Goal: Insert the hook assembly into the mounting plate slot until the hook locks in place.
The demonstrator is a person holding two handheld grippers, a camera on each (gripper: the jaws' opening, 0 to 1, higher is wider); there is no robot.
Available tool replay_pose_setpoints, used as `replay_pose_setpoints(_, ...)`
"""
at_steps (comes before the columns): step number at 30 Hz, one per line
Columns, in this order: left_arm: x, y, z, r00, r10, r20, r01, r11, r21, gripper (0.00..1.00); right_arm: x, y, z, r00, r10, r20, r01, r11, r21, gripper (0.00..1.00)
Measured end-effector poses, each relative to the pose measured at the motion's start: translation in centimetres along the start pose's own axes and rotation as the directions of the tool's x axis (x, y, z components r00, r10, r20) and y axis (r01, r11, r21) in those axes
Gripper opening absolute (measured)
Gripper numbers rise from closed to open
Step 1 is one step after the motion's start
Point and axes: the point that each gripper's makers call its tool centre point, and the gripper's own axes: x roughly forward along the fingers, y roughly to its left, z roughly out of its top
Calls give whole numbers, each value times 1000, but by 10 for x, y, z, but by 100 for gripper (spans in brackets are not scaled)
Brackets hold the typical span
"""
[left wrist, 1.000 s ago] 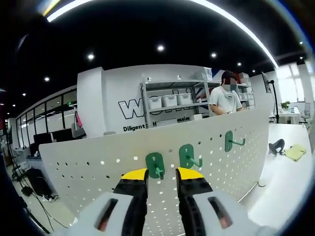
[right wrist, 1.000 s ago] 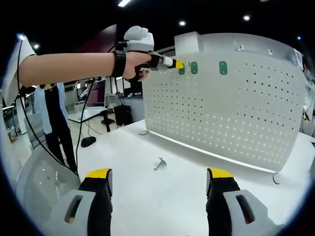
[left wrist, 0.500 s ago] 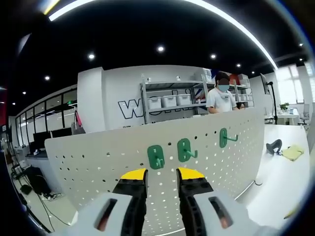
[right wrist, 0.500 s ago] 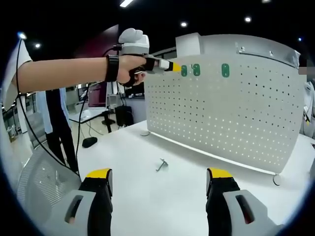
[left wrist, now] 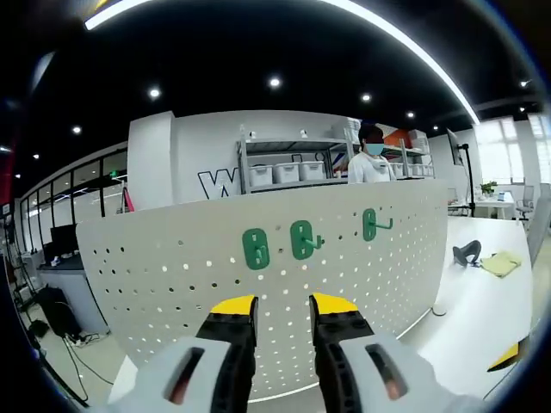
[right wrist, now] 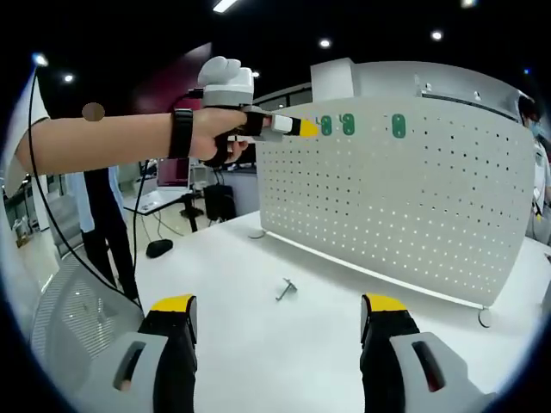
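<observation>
A white pegboard (left wrist: 172, 267) stands upright on the table with three green hooks in its top rows: left (left wrist: 256, 249), middle (left wrist: 301, 241) and right (left wrist: 372, 225). My left gripper (left wrist: 284, 305) hovers a short way back from the left and middle hooks, its yellow-tipped jaws a narrow gap apart with nothing between them. In the right gripper view, a hand holds the left gripper (right wrist: 303, 127) just left of the hooks (right wrist: 326, 126) on the pegboard (right wrist: 396, 206). My right gripper (right wrist: 280, 308) stands wide open low over the table. A small metal hook piece (right wrist: 285, 289) lies loose ahead of it.
Behind the board are a person (left wrist: 368, 162) and a shelf with white bins (left wrist: 293, 172). A dark object (left wrist: 466, 252) and a yellow item (left wrist: 502, 262) lie on the table at right. Another person (right wrist: 95, 215), a mesh chair (right wrist: 73, 314) and a mouse (right wrist: 157, 248) are at left.
My left gripper has drawn back from the left green hook, which stays on the pegboard; its jaw gap looks the same. The right gripper has held still.
</observation>
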Motion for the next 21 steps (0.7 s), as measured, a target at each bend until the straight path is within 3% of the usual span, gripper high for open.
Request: replay_pose_setpoints(21, -28, -27, -55, 984, -165, -64, 163, 986, -38, 32, 2, 8, -5, 1000, 12, -9, -12, 1000, 0, 79)
